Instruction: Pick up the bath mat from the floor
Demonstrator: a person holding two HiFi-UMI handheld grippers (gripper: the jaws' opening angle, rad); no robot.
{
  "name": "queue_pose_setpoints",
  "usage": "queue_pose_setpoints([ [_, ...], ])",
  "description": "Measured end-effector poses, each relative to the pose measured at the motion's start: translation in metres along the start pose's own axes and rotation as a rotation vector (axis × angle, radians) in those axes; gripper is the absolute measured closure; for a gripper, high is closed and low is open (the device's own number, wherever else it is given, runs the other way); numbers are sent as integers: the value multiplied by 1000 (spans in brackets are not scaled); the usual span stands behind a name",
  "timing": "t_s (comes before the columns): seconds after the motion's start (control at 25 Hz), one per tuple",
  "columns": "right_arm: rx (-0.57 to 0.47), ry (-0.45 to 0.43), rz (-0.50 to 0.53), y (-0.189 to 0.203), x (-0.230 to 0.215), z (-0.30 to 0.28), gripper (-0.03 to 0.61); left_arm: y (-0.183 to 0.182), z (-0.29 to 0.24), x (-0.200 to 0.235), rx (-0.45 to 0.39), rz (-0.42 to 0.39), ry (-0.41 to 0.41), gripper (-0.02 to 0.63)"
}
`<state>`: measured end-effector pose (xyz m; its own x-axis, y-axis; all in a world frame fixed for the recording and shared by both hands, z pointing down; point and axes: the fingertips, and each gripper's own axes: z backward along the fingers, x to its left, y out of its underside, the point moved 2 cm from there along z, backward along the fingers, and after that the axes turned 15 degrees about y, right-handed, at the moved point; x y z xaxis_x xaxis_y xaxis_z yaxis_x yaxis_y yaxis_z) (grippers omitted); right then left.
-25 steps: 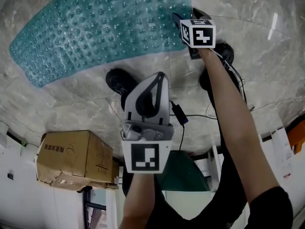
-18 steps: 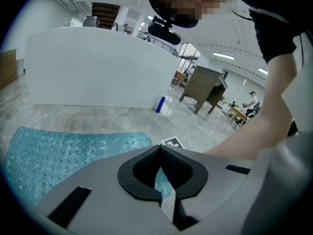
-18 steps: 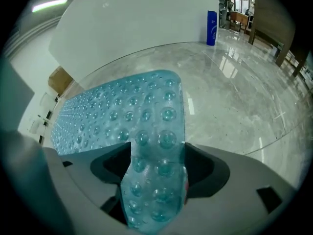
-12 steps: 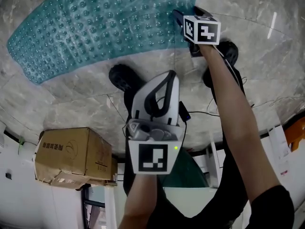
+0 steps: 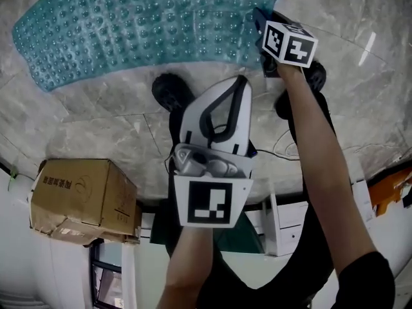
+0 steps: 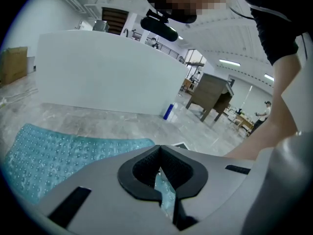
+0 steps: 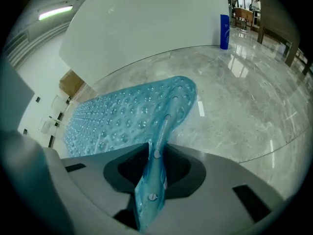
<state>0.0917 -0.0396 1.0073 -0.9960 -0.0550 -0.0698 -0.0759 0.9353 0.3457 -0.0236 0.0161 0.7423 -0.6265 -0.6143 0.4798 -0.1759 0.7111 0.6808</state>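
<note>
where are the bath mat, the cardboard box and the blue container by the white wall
bath mat (image 5: 129,24), head view, middle of its bumpy top surface
cardboard box (image 5: 77,197), head view, its printed side face
blue container (image 7: 224,32), right gripper view, middle of its body

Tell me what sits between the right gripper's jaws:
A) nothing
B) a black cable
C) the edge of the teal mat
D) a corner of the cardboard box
C: in the right gripper view, the right gripper has its jaws closing with a folded edge of the mat standing between them.
</note>
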Motion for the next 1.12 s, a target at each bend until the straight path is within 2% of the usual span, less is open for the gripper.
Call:
queue_pose_setpoints([
  [0.2,-6,-122,32,-12,14,30,529,-8,3,0,-39,-48,-52,601],
  [0.4,1,-261,-13,-38,31,84,537,-4,16,-10,-49,-71,-119,601],
  [0.56,-9,-322,39,-66,44,136,538,-23,40,-34,-39,-83,-173,601],
  [0.8,-54,-382,74,-121,67,233,546,-106,92,-69,-50,-142,-187,601],
  [0.92,-59,-380,82,-140,68,287,549,-159,123,-79,-87,-150,-208,601],
  [1.12,-76,-360,84,-168,62,373,552,-239,178,-104,-148,-221,-226,601],
])
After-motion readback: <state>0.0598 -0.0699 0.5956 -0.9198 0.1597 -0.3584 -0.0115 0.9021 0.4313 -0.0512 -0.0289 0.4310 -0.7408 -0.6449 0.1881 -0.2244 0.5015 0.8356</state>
